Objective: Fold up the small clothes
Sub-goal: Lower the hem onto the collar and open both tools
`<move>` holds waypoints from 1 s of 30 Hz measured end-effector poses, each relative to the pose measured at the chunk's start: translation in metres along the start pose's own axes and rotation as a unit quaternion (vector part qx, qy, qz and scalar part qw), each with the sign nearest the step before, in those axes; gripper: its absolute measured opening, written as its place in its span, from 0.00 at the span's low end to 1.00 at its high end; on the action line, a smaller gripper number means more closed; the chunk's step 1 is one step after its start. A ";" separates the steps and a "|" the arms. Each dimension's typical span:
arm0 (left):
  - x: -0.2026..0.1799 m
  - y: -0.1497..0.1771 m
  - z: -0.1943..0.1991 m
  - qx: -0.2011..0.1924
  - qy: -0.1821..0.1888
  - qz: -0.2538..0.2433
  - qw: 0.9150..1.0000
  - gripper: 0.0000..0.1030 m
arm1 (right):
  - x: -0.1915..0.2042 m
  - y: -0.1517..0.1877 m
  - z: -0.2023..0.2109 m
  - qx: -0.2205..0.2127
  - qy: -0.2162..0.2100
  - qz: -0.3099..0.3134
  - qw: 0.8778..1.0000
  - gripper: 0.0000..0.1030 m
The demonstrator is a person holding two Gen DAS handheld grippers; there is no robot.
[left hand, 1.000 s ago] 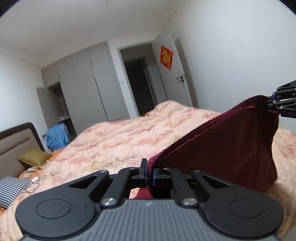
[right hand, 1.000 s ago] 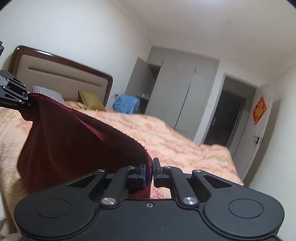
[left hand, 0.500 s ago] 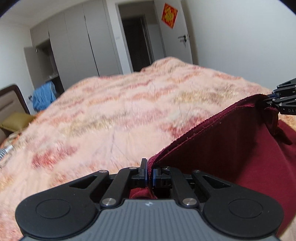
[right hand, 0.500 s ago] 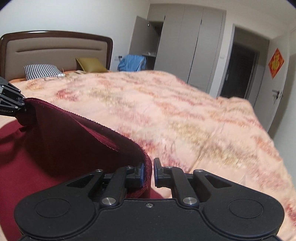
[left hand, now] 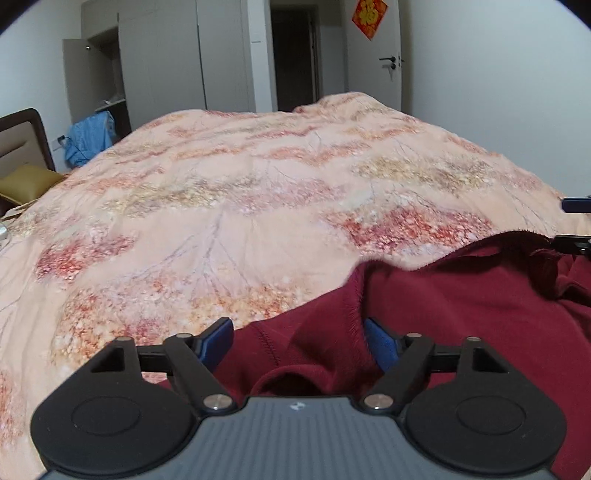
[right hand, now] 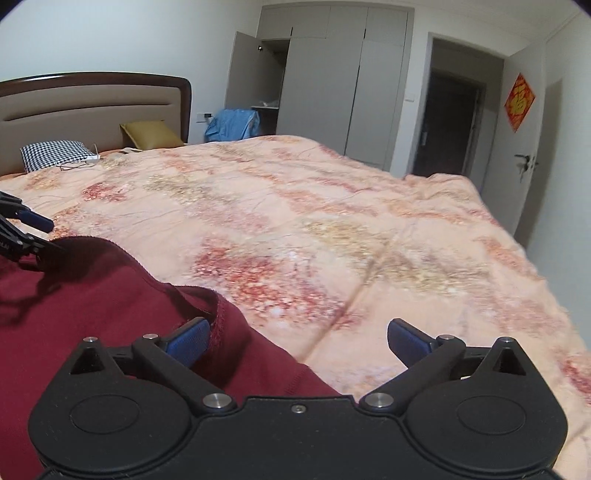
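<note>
The maroon garment [left hand: 461, 306] lay at the bed's [left hand: 258, 206] near edge. Both jaws had just sprung wide: left hand-held gripper [left hand: 299, 341] straddling its hem, right hand-held gripper [right hand: 297, 338] gripping nothing. Open quilt stretched beyond.

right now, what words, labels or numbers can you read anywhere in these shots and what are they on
"福": gold character on the red diamond sign on the white door, also seen from the left wrist view.
Small white logo mark on the left gripper body: too small to read.
White lettering on the left gripper's finger at the left edge of the right wrist view: cut off and blurred, not readable.
Nothing readable on the dark red garment or the bedspread.
</note>
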State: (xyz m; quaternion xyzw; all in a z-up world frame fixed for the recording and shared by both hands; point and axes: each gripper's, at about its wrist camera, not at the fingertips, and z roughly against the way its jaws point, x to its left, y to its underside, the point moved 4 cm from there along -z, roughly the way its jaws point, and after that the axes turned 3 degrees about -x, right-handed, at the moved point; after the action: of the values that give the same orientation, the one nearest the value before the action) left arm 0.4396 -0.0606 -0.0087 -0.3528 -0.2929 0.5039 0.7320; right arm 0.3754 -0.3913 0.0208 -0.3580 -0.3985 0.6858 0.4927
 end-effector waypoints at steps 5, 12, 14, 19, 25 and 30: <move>-0.005 0.003 0.016 -0.019 -0.014 0.004 1.000 0.95 | 0.019 0.012 0.027 -0.014 -0.028 0.020 0.999 0.99; -0.032 0.020 0.018 -0.034 -0.026 -0.056 0.998 1.00 | 0.057 0.051 0.010 0.031 -0.028 0.088 0.995 0.99; -0.032 0.026 0.007 -0.014 -0.042 -0.062 0.997 1.00 | 0.050 0.052 0.003 0.025 -0.008 0.070 0.997 0.99; 0.001 0.034 -0.012 -0.017 -0.110 -0.008 0.994 1.00 | 0.001 0.055 -0.012 0.001 0.113 -0.037 0.993 0.99; 0.073 0.059 -0.021 -0.009 -0.069 0.236 0.969 1.00 | -0.023 0.082 -0.020 0.001 0.159 -0.126 0.979 0.99; 0.084 0.072 -0.019 -0.046 -0.052 0.272 0.960 1.00 | -0.023 0.086 -0.029 0.018 0.149 -0.131 0.980 0.99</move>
State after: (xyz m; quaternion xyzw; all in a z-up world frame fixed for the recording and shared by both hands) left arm 0.4432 0.0323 -0.0714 -0.4259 -0.2459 0.6877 0.5340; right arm 0.3737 -0.4249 -0.0664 -0.3919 -0.3516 0.5613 0.6386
